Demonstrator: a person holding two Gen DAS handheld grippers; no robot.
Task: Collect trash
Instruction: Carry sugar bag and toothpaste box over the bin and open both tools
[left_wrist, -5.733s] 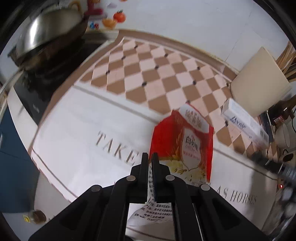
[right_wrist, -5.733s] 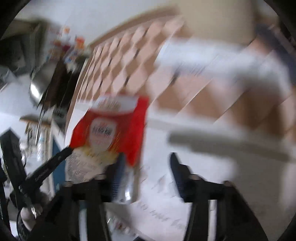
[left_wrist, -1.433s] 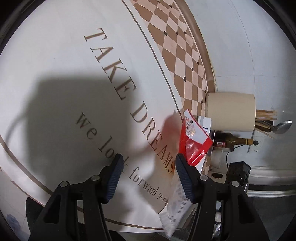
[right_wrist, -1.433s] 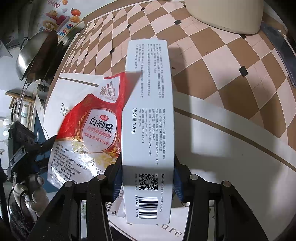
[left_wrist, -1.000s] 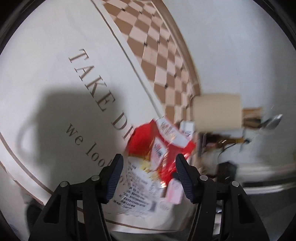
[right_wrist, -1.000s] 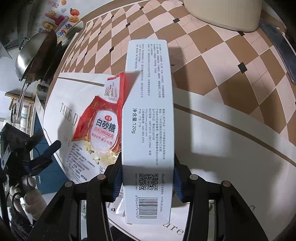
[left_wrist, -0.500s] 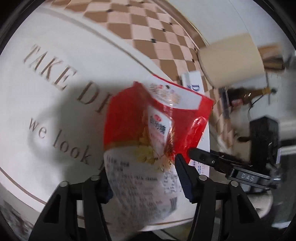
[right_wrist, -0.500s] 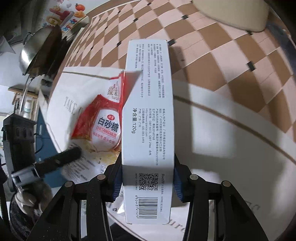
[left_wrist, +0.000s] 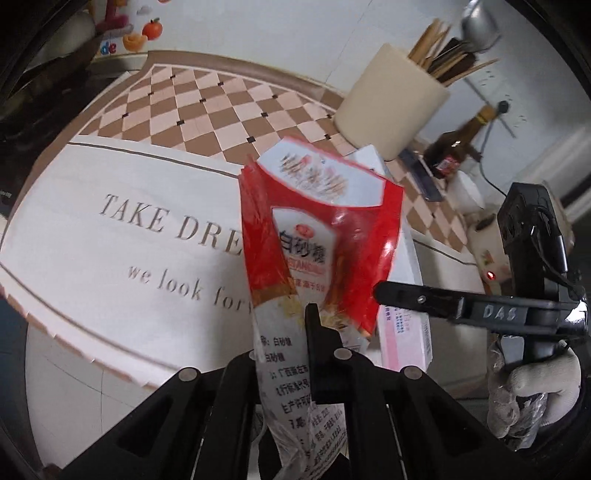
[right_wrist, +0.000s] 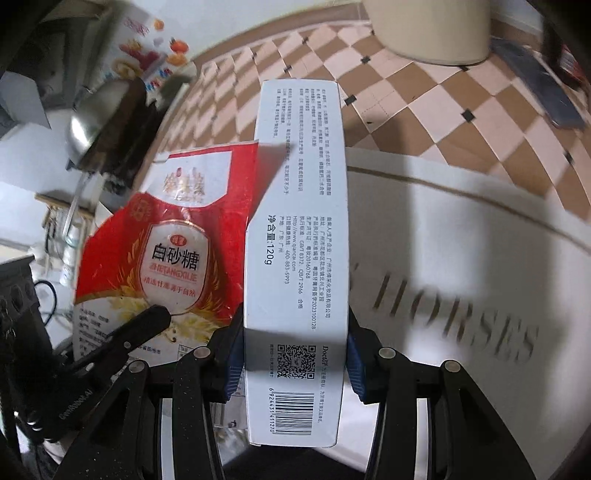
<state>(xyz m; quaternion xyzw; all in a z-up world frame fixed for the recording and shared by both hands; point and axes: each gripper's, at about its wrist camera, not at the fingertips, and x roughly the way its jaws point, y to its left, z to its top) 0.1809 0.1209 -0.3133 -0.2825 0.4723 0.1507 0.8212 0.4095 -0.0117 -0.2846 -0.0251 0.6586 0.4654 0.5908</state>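
A red and white sugar bag (left_wrist: 317, 236) hangs upright over the mat, and my left gripper (left_wrist: 295, 332) is shut on its white lower part. One black finger (left_wrist: 317, 332) shows in front of the bag; the other is hidden behind it. In the right wrist view the same bag (right_wrist: 170, 251) sits left of a long white box (right_wrist: 299, 229), with the left gripper (right_wrist: 159, 314) pinching its lower edge. My right gripper (right_wrist: 295, 350) is shut on the box, blue pads against both long sides. The box (left_wrist: 402, 258) stays partly hidden behind the bag.
A printed mat (left_wrist: 110, 240) with a checkered band covers the counter. A cream utensil holder (left_wrist: 391, 99) with chopsticks and a dark bottle (left_wrist: 458, 147) stand at the back right. A steel wok (right_wrist: 107, 122) sits on the stove at the left. A gloved hand (left_wrist: 532, 384) holds the right gripper.
My left gripper went from open beside the bag to shut on it, rolled and lifted it off the mat. The right gripper kept its hold on the box and rose a little.
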